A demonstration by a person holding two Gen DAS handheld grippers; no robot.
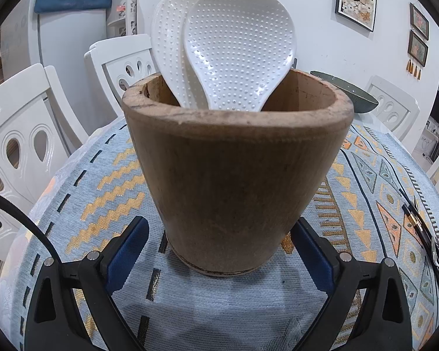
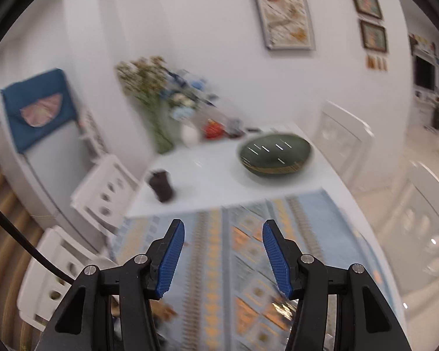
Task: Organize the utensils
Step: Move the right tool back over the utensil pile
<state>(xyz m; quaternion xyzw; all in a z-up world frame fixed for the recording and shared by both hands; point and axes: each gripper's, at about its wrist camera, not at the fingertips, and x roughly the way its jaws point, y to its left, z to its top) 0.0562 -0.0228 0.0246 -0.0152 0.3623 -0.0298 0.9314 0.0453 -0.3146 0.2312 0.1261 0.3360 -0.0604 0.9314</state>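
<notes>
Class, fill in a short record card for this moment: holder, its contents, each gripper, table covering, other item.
Holder: wooden holder, upright on the cloth
Contents: two white rice paddles, heads up
Left gripper: fingers flank the holder's base; contact unclear
Right gripper: open, nothing between its fingers
Table covering: patterned cloth
Other item: dark green bowl on the white table

Table (image 2: 207, 181) bears patterned cloth (image 1: 82, 193); wooden holder (image 1: 234, 181); green bowl (image 2: 273, 155).

Two white dimpled rice paddles (image 1: 237, 55) upright in brown wooden holder (image 1: 234, 175).
</notes>
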